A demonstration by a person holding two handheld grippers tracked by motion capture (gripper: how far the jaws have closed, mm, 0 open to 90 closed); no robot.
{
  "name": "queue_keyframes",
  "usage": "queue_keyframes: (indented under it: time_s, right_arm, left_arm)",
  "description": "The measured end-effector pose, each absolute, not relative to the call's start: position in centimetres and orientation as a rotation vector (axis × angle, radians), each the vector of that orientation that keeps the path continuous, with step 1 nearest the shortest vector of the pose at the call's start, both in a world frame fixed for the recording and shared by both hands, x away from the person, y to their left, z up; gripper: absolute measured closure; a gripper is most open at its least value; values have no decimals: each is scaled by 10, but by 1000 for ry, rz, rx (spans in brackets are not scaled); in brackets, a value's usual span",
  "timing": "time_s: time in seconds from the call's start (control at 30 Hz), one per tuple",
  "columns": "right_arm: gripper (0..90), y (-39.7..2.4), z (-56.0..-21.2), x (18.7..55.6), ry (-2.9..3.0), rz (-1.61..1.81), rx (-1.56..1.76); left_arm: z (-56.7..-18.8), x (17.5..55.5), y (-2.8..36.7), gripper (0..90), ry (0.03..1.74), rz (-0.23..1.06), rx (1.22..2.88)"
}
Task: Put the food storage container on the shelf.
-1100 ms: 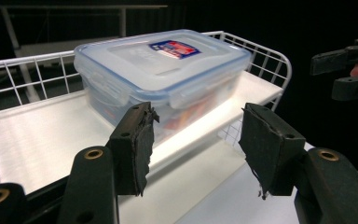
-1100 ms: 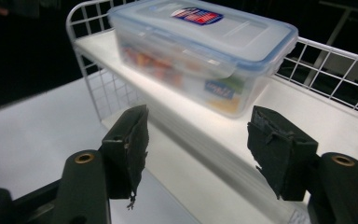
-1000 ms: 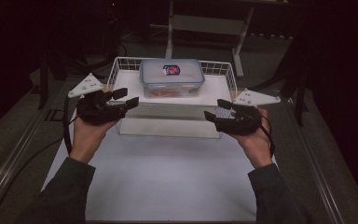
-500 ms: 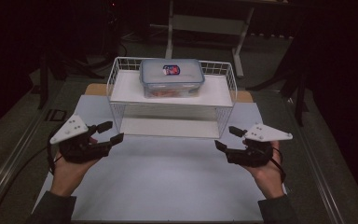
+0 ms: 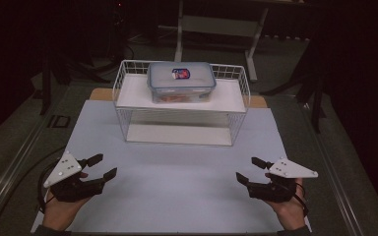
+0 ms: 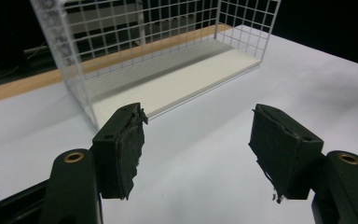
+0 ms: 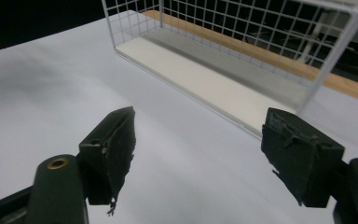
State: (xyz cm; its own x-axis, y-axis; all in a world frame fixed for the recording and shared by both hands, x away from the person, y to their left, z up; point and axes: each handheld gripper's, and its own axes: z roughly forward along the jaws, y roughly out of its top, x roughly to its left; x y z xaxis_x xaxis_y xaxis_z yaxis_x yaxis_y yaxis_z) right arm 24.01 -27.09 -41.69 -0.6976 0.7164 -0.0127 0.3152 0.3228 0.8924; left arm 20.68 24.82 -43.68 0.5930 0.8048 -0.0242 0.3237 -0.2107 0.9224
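The left gripper point(image 5: 102, 166) and right gripper point(image 5: 250, 169) rest low on the white table point(image 5: 177, 187), jaws spread and empty (pads frayed). Well beyond them, a lidded box point(image 5: 180, 81) sits on the wire rack point(image 5: 128, 101).

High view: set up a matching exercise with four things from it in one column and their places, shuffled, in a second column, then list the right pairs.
Things
1. lidded container
2. wire rack
3. left gripper
4. right gripper

Places
A. near right part of the white sheet, jaws apart
B. on the rack's top shelf
C. near left part of the white sheet, jaws apart
D. standing at the far middle of the white sheet

Pairs: 1-B, 2-D, 3-C, 4-A
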Motion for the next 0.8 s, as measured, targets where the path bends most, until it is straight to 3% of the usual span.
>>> queue_keyframes:
  time_s: [0.37, 0.8]
  right_arm:
    - [155, -295, -443, 230, 2089, 1383, 988]
    - [144, -287, -451, 226, 2101, 1304, 907]
  left_arm:
    - [-455, 203, 265, 291, 967, 594, 1739]
    - [-469, 211, 260, 272, 994, 590, 1797]
